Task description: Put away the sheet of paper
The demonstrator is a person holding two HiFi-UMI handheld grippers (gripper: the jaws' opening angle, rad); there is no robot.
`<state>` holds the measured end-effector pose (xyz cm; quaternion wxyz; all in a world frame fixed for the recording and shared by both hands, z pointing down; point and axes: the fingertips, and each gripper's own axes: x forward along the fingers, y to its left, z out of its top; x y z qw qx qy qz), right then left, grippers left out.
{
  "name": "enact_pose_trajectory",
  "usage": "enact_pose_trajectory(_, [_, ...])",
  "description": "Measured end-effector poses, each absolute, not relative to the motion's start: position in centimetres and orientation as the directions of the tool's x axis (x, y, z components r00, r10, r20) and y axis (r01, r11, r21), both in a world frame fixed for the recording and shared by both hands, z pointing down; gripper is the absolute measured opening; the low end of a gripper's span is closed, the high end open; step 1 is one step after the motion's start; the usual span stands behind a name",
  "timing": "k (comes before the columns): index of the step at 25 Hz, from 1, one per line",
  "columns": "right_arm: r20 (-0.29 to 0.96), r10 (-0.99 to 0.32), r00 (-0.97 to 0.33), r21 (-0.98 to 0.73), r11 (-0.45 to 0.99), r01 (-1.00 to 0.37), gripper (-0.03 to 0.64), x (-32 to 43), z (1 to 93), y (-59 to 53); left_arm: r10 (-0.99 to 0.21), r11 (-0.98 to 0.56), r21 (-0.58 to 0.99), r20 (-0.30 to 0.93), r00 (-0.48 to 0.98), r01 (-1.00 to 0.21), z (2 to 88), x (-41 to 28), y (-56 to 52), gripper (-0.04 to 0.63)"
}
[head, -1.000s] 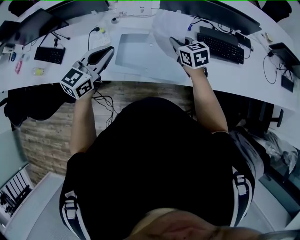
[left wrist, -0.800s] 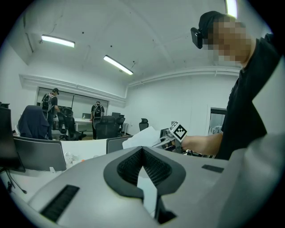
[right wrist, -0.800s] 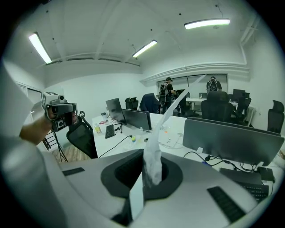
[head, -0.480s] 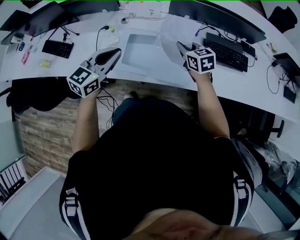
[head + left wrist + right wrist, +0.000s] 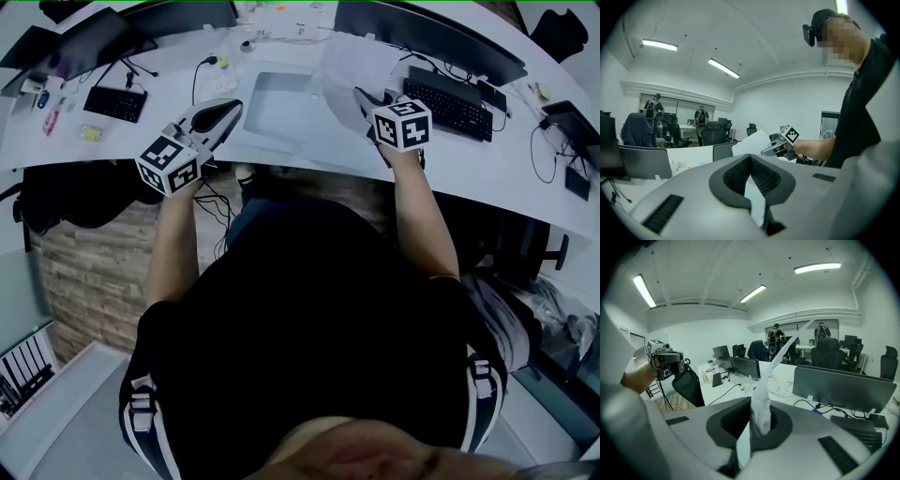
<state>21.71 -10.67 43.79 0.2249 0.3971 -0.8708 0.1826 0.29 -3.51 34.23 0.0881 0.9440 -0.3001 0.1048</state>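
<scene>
Our right gripper (image 5: 362, 93) has its jaws pressed together on one edge of the sheet of paper (image 5: 349, 64), which rises from them and is a little crumpled at the pinch. The sheet is held over the middle of the white tabletop (image 5: 487, 164), between the grey tray (image 5: 277, 101) and the black keyboard (image 5: 452, 97). Our left gripper (image 5: 232, 105) is over the near edge, left of the tray, its jaws pressed together with nothing between them.
</scene>
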Motion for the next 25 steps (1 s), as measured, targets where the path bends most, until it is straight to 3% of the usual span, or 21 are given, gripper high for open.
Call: enact_pose_trajectory(25, [0.584,-0.610,-0.535,-0.180,0.546,-0.818,0.015,19.4,45.9,-14.0,-0.478,-0.835,0.156,0.269,0.836,-0.528,36.2,-3.4,-9.9,0.021])
